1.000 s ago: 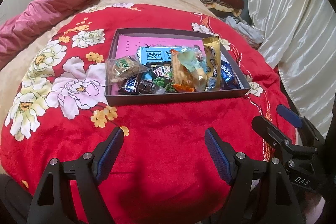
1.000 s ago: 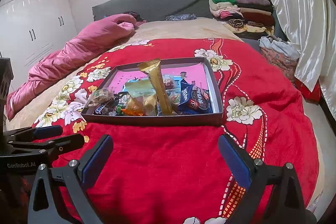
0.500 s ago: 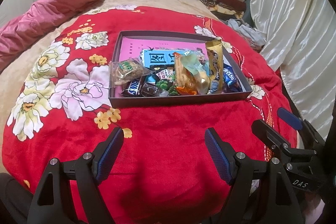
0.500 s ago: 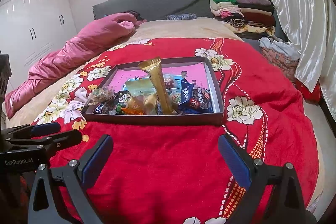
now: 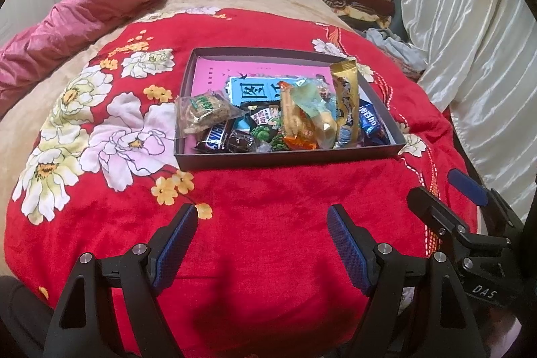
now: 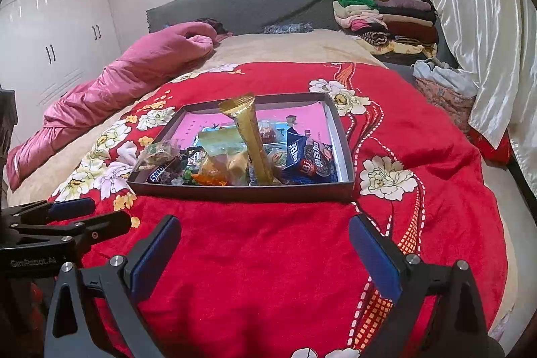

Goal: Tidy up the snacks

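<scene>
Shift since earlier frames: tray point(image 5: 288, 156) a little lower and nearer in the left wrist view, as if those tongs tipped or eased forward; right wrist view almost unchanged.
Left tongs point(image 5: 258, 244): spread wide, holding nothing, hovering over the red blanket point(image 5: 268, 197) short of the tray's near wall.
Right tongs point(image 6: 265, 240): likewise spread wide and empty, level with the left pair, tray straight ahead.
Snacks: all inside the tray, crowded against its near wall, none seen loose on the blanket.
Gold packet point(image 6: 250, 140): propped upright on the heap, likely leaning on its neighbours rather than standing alone.
Clear cracker bag point(image 5: 204, 113): ahead and left of the left tongs, overhanging the tray's left wall, probably for lack of room.
Dark chocolate bar point(image 5: 214, 136): flat under that bag at the near left corner.
Blue cookie pack point(image 6: 312, 163): ahead of the right tongs, at the near right corner.
Far half of tray: pink lining mostly bare.
Stage, as a judgement: fits either a jumbled heap awaiting sorting, or snacks already gathered into one tray; cannot tell which.
</scene>
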Demonstrator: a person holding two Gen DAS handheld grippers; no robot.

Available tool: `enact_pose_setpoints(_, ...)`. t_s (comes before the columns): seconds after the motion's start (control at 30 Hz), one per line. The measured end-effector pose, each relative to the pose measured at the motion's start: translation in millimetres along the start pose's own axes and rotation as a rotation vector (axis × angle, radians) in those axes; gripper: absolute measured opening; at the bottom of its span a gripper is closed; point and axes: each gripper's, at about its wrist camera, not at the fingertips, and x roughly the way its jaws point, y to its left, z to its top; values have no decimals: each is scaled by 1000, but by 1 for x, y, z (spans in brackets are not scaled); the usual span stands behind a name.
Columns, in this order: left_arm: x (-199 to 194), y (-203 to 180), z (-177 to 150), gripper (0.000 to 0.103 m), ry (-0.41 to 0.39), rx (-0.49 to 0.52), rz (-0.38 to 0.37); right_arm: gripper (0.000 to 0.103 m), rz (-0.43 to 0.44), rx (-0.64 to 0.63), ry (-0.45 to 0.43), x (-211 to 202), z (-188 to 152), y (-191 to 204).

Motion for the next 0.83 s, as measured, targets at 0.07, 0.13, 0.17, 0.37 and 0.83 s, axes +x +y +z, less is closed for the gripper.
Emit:
enact_pose_setpoints(0.07,0,1,0,81,0,-1,6,101,0,0,0,0,0,0)
enact_pose_setpoints(0.13,0,1,0,81,-2,-2,7,101,-1,2,0,0,0,0)
enact_pose_setpoints(0.17,0,1,0,80,-2,-2,9,101,-1,2,0,0,0,1)
enact_pose_setpoints(0.37,2,3,0,80,5,0,23,101,-2,0,-1,0,1,1)
enact_pose_setpoints(0.83,7,32,14,80,-64,-92,22,102,-41,19,-51,-5,8,-11)
